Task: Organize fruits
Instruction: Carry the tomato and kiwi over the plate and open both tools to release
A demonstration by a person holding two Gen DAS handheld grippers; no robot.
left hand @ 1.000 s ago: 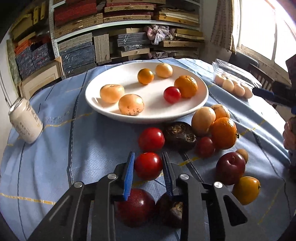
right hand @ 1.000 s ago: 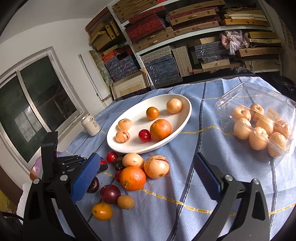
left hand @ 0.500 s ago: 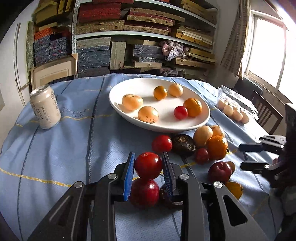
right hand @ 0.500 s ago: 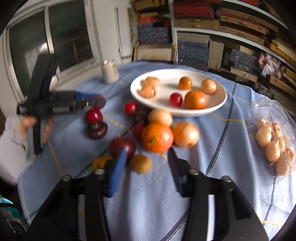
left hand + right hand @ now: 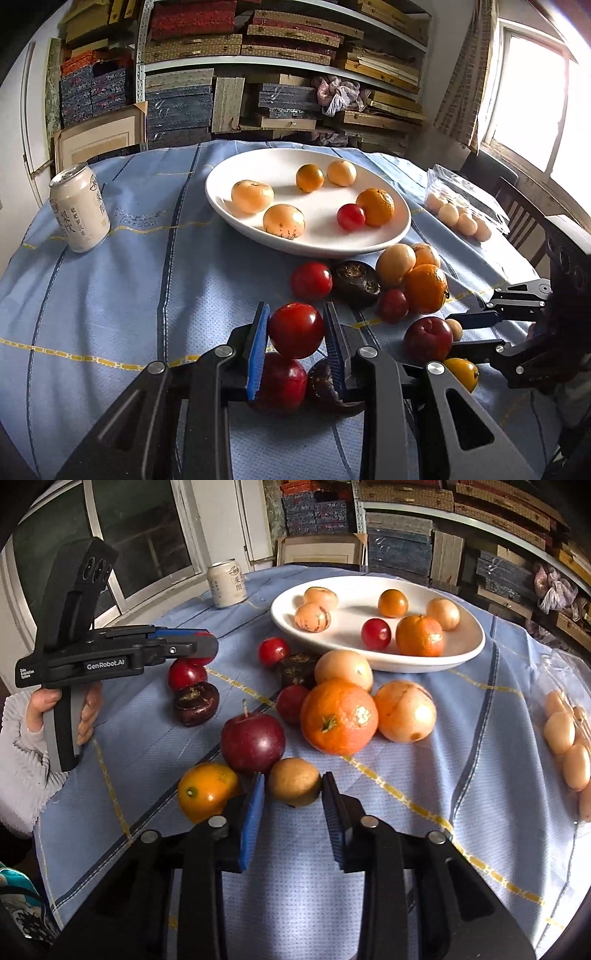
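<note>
Since a second ago your right gripper (image 5: 291, 805) has swung down over the loose fruit and narrowed its wide jaws around the small brown fruit (image 5: 294, 781), pads now at its sides. Your left gripper (image 5: 295, 341) grasps a red tomato (image 5: 296, 330), lifted clear of the cloth. You are mid-pick on both sides; next, carry each fruit forward to the white plate (image 5: 400, 225) ahead of the jaws.
</note>
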